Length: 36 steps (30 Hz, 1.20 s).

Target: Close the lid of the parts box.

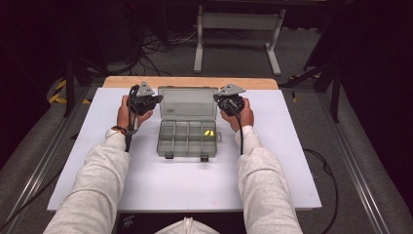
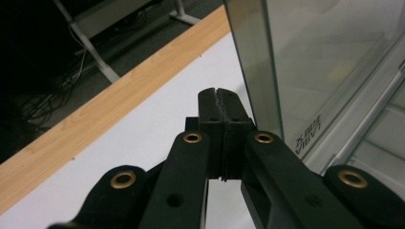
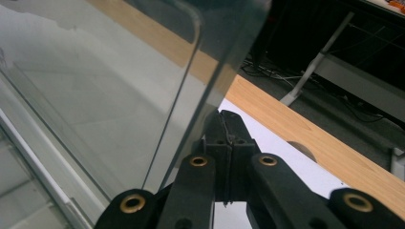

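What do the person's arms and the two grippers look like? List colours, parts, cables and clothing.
Both arms wear light grey sleeves. A dark wristband with orange sits on the left wrist. The left gripper and right gripper are black, each topped by a grey three-cornered plate and trailing a black cable. Brass-coloured rivets stud the jaw links.

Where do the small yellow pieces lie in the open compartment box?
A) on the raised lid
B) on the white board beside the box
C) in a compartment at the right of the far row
C: the yellow pieces sit in a far-row compartment at the right of the box.
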Each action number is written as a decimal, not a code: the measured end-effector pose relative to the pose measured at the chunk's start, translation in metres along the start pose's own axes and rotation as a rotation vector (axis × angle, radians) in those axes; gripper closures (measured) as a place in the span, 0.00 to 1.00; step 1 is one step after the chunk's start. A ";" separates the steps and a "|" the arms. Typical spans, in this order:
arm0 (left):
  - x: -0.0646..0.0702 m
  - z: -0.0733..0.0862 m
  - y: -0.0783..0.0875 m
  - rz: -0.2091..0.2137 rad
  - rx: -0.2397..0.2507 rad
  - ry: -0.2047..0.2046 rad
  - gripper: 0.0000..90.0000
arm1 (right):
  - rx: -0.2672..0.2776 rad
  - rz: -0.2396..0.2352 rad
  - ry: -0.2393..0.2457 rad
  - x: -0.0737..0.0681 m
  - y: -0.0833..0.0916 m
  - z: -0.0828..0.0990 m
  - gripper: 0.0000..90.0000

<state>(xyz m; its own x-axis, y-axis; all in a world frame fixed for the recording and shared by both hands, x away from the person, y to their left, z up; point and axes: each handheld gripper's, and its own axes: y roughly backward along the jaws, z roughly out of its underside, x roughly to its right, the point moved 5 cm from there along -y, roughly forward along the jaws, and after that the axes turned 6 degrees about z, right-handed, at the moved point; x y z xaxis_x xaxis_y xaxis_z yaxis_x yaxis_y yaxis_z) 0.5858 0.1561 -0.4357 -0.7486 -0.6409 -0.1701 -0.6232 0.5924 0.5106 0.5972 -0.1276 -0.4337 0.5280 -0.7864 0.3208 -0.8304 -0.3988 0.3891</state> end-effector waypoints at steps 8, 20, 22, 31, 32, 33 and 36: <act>0.005 -0.006 0.008 -0.008 0.010 -0.021 1.00 | 0.023 0.014 -0.002 -0.002 0.010 -0.005 1.00; 0.014 -0.017 0.021 -0.013 0.008 -0.064 1.00 | 0.057 0.023 0.006 -0.005 0.027 -0.012 1.00; 0.015 -0.018 0.023 -0.011 0.010 -0.068 1.00 | 0.055 0.027 0.010 -0.006 0.029 -0.013 1.00; 0.021 -0.019 0.034 -0.004 0.010 -0.094 1.00 | 0.056 0.024 0.009 -0.011 0.036 -0.018 1.00; 0.022 -0.019 0.035 -0.003 0.007 -0.099 1.00 | 0.045 0.025 0.004 -0.011 0.037 -0.017 1.00; 0.024 -0.019 0.036 -0.001 0.000 -0.104 1.00 | 0.041 0.025 0.004 -0.011 0.037 -0.017 1.00; 0.026 -0.019 0.037 -0.002 -0.006 -0.105 1.00 | 0.031 0.028 0.007 -0.012 0.039 -0.017 1.00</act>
<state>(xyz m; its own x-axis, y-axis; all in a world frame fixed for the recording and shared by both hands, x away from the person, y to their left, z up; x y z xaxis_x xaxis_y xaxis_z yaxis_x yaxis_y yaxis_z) 0.5478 0.1524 -0.4055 -0.7673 -0.5872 -0.2580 -0.6233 0.5880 0.5155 0.5620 -0.1260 -0.4078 0.5060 -0.7939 0.3372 -0.8497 -0.3915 0.3532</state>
